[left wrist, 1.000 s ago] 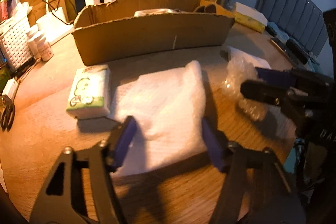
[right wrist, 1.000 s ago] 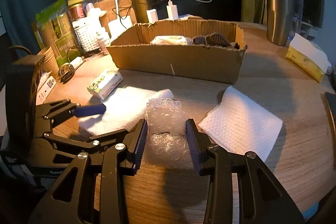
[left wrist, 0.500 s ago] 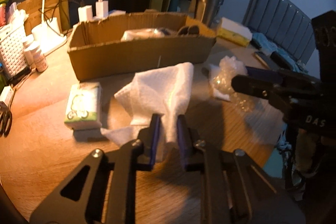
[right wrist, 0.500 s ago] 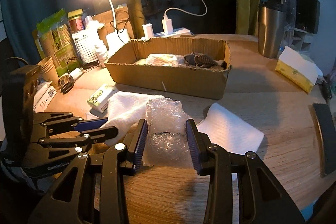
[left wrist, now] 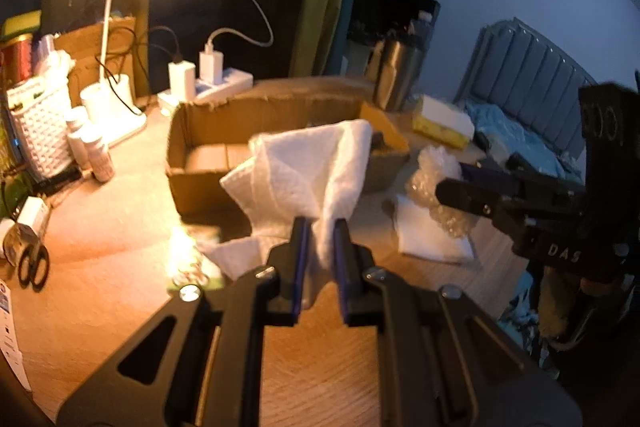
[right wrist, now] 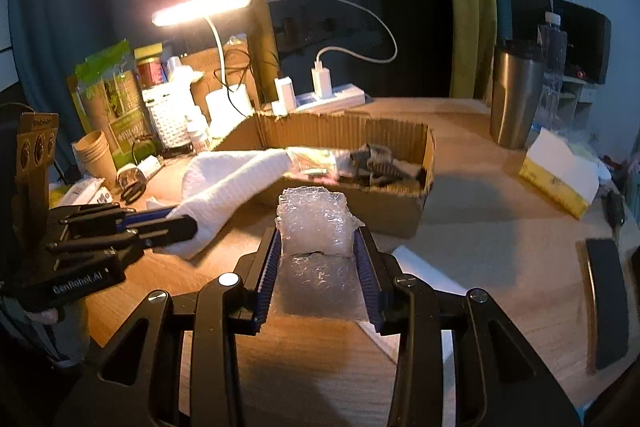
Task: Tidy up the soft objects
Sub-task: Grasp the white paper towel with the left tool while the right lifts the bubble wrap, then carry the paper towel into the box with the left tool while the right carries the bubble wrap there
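Left wrist view: left gripper [left wrist: 320, 247] clamps a white paper towel [left wrist: 320, 163] before the cardboard box [left wrist: 200, 163]; right gripper [right wrist: 318, 251] grasps bubble wrap [right wrist: 314, 219] nearer than it.

- The desk [right wrist: 500, 211] is pale wood with a visible grain, matt.
- The box [right wrist: 360, 131] is rough brown corrugated cardboard.
- The paper towel [left wrist: 320, 163] is white, soft and dimpled.
- The bubble wrap [right wrist: 316, 223] is clear, glossy, crinkled plastic.
- The tumbler [right wrist: 516, 95] is brushed metal.
- The fingers [right wrist: 270, 267] carry ribbed blue pads on matt black plastic.
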`<action>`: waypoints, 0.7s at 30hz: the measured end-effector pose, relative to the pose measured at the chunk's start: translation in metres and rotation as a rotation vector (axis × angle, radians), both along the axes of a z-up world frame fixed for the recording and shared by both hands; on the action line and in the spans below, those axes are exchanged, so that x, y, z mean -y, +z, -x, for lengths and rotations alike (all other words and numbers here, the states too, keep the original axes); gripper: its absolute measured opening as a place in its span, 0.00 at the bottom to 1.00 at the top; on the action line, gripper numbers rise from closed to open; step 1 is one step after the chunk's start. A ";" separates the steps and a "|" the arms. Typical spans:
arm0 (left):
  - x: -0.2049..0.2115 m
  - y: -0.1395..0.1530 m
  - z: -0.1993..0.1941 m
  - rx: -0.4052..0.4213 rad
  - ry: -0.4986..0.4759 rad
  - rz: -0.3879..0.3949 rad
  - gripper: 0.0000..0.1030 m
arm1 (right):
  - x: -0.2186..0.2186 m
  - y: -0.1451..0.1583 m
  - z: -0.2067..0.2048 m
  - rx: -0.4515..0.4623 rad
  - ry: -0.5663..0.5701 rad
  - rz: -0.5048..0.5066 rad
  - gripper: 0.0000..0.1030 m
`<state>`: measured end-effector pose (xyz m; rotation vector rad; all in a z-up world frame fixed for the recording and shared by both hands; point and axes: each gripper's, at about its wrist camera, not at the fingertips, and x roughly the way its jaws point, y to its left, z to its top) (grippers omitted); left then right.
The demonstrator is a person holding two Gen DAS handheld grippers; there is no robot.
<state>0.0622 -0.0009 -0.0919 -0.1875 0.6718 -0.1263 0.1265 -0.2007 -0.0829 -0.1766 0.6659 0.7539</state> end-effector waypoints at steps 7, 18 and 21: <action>-0.015 0.024 0.000 0.049 0.042 0.014 0.13 | 0.001 0.014 -0.009 0.027 0.006 -0.024 0.39; -0.014 0.045 -0.012 0.088 0.084 -0.008 0.13 | 0.009 0.031 -0.026 0.064 0.015 -0.062 0.39; -0.015 0.047 -0.019 0.087 0.100 -0.012 0.13 | 0.010 0.032 -0.034 0.064 0.019 -0.073 0.39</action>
